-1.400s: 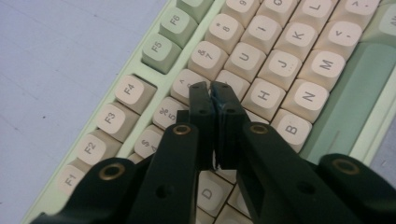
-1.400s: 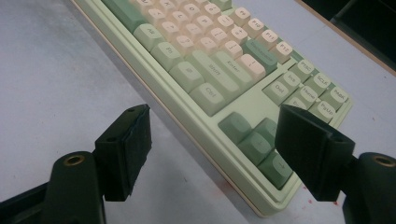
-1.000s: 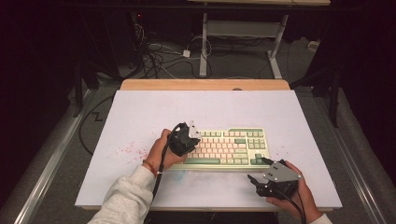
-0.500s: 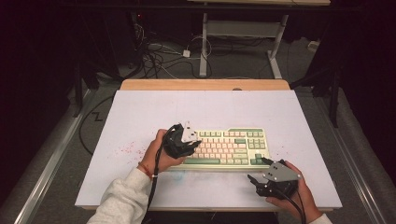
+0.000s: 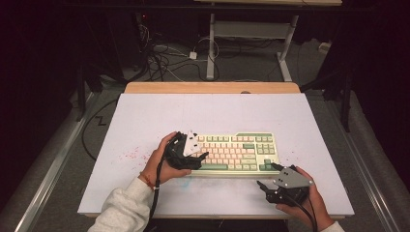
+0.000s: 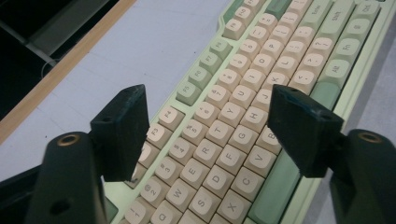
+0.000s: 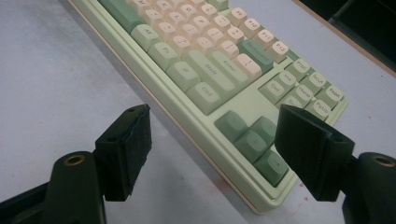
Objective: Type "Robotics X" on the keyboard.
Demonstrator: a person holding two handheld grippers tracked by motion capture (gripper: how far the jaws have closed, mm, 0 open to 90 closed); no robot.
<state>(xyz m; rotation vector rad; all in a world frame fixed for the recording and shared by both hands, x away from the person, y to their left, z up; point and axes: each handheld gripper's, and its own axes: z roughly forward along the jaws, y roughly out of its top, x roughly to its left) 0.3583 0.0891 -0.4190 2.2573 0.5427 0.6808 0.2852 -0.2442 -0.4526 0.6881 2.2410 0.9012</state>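
Observation:
A pale green keyboard (image 5: 237,152) with cream and green keys lies on the white table, right of centre. My left gripper (image 5: 200,153) hovers over its left end, held by a hand in a white sleeve. In the left gripper view the jaws of that gripper (image 6: 210,133) stand wide apart above the letter keys (image 6: 224,140); they have just been opening, with nothing held between them. My right gripper (image 5: 267,175) rests by the keyboard's near right corner. In the right gripper view it (image 7: 217,151) is open, and the arrow keys (image 7: 252,137) show between its jaws.
A white mat (image 5: 145,125) covers the table, with a wooden strip (image 5: 212,88) along its far edge. Red specks (image 5: 130,154) mark the mat left of the keyboard. Cables (image 5: 164,58) and a desk frame (image 5: 211,43) lie on the floor beyond.
The left gripper's jaws have spread apart, and that hand has shifted slightly toward the near side over the keyboard's left end. The right hand has kept still.

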